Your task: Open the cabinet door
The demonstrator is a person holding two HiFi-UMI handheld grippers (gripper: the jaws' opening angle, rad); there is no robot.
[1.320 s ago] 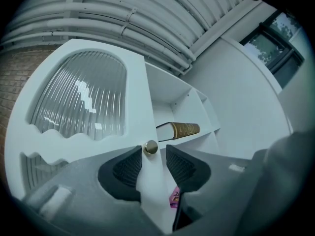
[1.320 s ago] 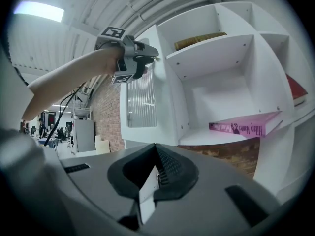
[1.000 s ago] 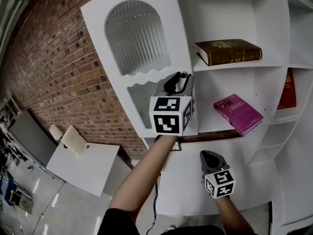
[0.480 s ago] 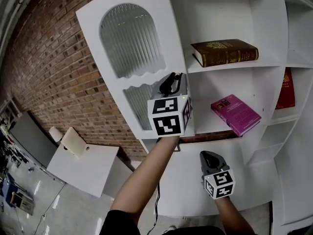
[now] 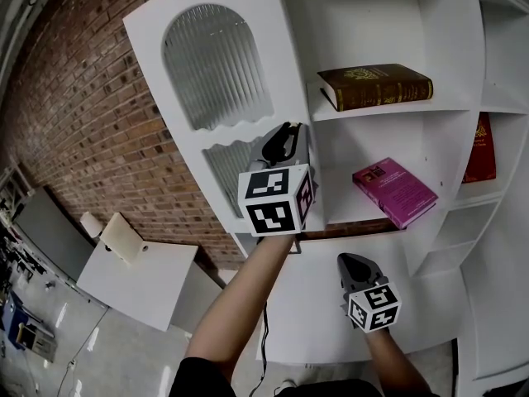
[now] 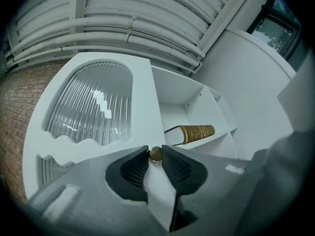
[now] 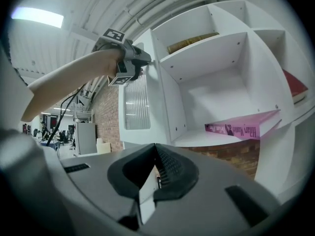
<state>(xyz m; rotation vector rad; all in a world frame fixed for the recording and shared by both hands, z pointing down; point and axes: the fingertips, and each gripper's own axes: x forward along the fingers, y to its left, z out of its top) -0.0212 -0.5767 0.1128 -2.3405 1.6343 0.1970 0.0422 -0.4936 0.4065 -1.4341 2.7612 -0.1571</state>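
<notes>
White cabinet door [image 5: 283, 81]: smooth painted finish, matt. Its arched pane [image 5: 216, 64] is ribbed glass, glossy with glints. The knob [image 6: 155, 154] on the door's edge is shiny brass-coloured metal; the brick wall [image 5: 91, 114] left of the door is rough and matt.

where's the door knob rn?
Left gripper view, centre: the knob sits between the left gripper's closing jaws, on the cabinet door's free edge, with the brown book just right of it.
</notes>
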